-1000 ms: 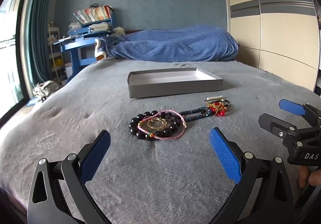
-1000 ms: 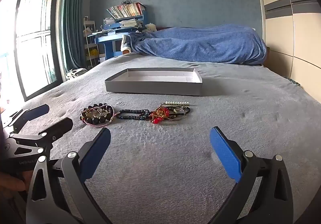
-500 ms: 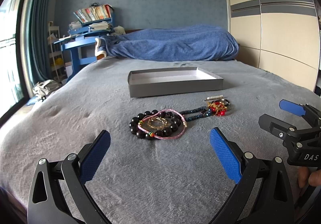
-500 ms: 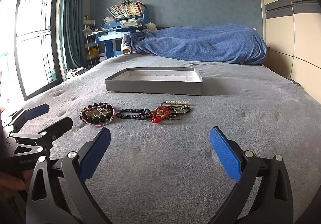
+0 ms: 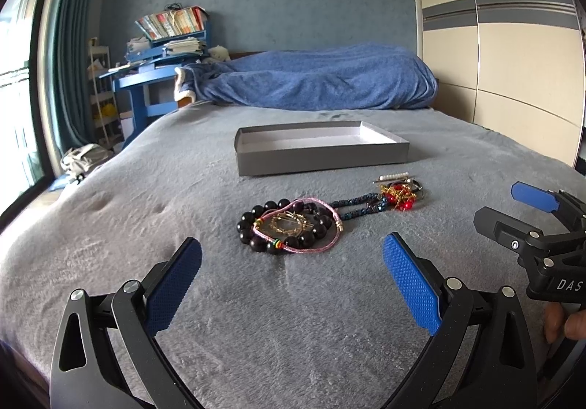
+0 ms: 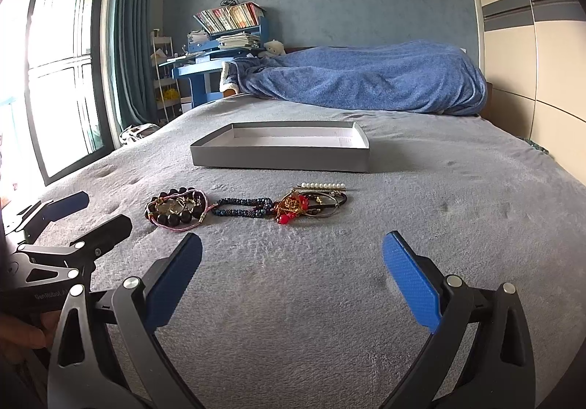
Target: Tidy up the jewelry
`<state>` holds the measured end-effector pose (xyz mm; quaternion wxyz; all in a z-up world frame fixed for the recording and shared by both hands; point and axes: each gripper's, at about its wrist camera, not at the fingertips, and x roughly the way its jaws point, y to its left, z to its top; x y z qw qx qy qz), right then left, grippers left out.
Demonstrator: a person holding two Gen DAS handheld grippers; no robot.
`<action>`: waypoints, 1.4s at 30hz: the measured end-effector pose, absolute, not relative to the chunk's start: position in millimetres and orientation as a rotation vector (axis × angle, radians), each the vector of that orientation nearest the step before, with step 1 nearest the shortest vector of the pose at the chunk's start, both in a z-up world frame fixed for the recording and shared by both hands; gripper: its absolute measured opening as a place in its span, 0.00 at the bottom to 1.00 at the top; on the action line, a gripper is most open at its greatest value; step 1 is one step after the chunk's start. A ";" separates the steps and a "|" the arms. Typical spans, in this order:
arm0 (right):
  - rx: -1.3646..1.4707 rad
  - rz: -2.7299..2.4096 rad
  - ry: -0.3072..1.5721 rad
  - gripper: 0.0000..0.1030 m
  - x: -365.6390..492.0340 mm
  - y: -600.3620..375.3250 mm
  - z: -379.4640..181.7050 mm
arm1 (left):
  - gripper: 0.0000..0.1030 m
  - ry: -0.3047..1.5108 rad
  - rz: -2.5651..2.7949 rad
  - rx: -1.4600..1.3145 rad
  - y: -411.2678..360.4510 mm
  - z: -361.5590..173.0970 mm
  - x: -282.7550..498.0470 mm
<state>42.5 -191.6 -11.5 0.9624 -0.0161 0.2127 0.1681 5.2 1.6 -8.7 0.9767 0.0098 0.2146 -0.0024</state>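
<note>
**Jewelry sorting: nothing moved to the box yet**

Setting: a bedroom with blue walls. The work surface is a bed under a grey blanket [image 5: 110, 226]; a blue duvet [image 5: 315, 79] lies bunched at the far end.

**Left wrist view**

- The left gripper [image 5: 292, 275] occupies the bottom of the frame. Its jaws stand wide apart and hold nothing.
- The black bead bracelet [image 5: 252, 226] lies at frame centre. A pink cord [image 5: 329, 237] and a gold piece [image 5: 289, 224] lie on top of it.
- A dark blue bead strand [image 5: 357, 205] runs right of centre to a red and gold piece [image 5: 399, 194]. A pearl clip [image 5: 393, 176] lies just behind that piece.
- The grey box [image 5: 322, 156] sits above centre, apart from the jewelry. Its interior appears empty.
- The right gripper [image 5: 512, 207] enters at the right edge, open and unloaded.

**Right wrist view**

- The right gripper [image 6: 292, 275] fills the bottom of the frame, jaws wide, holding nothing.
- The jewelry forms a row across the middle of the frame: bracelet [image 6: 172, 215] at left, strand [image 6: 243, 207] at centre, red and gold piece [image 6: 293, 205] and pearl clip [image 6: 324, 185] at right.
- The box [image 6: 282, 156] sits behind the row.
- The left gripper [image 6: 89, 213] shows at the left edge, open.

**Progress**

No item is in the box. Every piece remains to be picked up and placed. The overlapping pieces will likely need separating.
</note>
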 end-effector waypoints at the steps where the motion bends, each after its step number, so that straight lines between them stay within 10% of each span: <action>1: -0.032 0.340 0.431 0.95 42.4 -191.7 -11.0 | 0.95 0.432 -0.004 0.019 1.8 -9.0 5.1; 42: -0.033 0.342 0.437 0.95 41.4 -189.4 -13.2 | 0.95 0.459 -0.002 0.011 6.8 -9.3 7.4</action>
